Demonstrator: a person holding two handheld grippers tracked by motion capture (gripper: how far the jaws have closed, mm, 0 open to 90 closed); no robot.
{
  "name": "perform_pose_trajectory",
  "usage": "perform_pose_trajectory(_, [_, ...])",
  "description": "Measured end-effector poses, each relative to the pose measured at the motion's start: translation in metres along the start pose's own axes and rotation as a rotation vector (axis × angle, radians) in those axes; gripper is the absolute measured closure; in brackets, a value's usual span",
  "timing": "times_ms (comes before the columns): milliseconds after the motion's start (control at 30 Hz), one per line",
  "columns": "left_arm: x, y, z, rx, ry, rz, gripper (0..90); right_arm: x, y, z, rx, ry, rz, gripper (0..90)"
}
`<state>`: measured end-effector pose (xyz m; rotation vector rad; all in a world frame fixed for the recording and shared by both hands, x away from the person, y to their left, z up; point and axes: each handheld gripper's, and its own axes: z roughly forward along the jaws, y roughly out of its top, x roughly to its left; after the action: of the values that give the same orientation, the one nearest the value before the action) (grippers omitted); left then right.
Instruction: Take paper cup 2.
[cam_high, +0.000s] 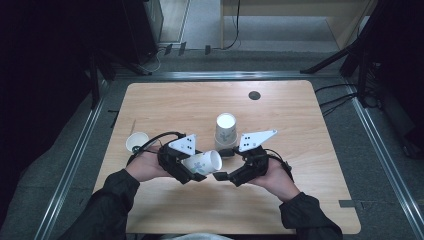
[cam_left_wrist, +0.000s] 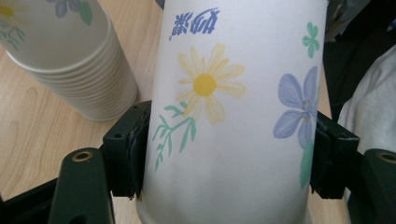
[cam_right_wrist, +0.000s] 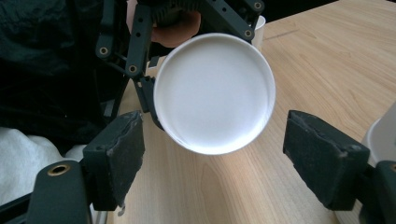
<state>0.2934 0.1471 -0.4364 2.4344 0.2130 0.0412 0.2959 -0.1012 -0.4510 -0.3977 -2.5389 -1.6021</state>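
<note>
Across the pale wooden table with rounded corners (cam_high: 300, 125) we work from its near edge, our dark-sleeved forearms coming in from below. Toward the middle of the tabletop stands the upright stack of flowered white paper cups (cam_high: 225, 131), and in the left gripper view that stack sits on the wood just beside our held cup without touching it. At the table's left side a single small white paper cup (cam_high: 136, 142) rests well apart from everything else. Our left gripper (cam_high: 187, 170) pinches the white paper cup printed with yellow and blue flowers (cam_left_wrist: 233, 116) across its wall, both black pads pressed against its sides; the cup lies tilted on its side above the wood, near the front of the stack, its open mouth turned toward our other hand. Our right gripper (cam_right_wrist: 212, 163) faces that mouth with its jaws spread, the two worn pads clear of the rim and nothing between them but bare tabletop. Near the far edge sits a small dark round grommet (cam_high: 254, 95).
</note>
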Motion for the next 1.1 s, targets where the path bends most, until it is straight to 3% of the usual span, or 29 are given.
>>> perform_pose_trajectory(300, [-0.003, 0.0, 0.02, 0.151, 0.0, 0.005, 27.3, 0.004, -0.004, 0.01, 0.075, -0.037, -0.067, 20.8])
perform_pose_trajectory(367, [-0.005, 0.002, 0.024, 0.175, -0.023, 0.0, 27.3, 0.004, -0.005, 0.013, 0.085, -0.03, -0.067, 20.8])
perform_pose_trajectory(633, [-0.007, 0.003, 0.033, 0.229, -0.075, -0.012, 27.2, 0.006, -0.009, 0.023, 0.14, -0.013, -0.074, 22.0])
perform_pose_trajectory(900, [-0.01, 0.003, 0.04, 0.278, -0.093, 0.002, 26.9, 0.008, -0.013, 0.035, 0.192, 0.014, -0.094, 24.4])
perform_pose_trajectory(1100, [-0.012, 0.004, 0.042, 0.279, -0.097, 0.021, 26.9, 0.009, -0.015, 0.04, 0.227, 0.028, -0.109, 29.4])
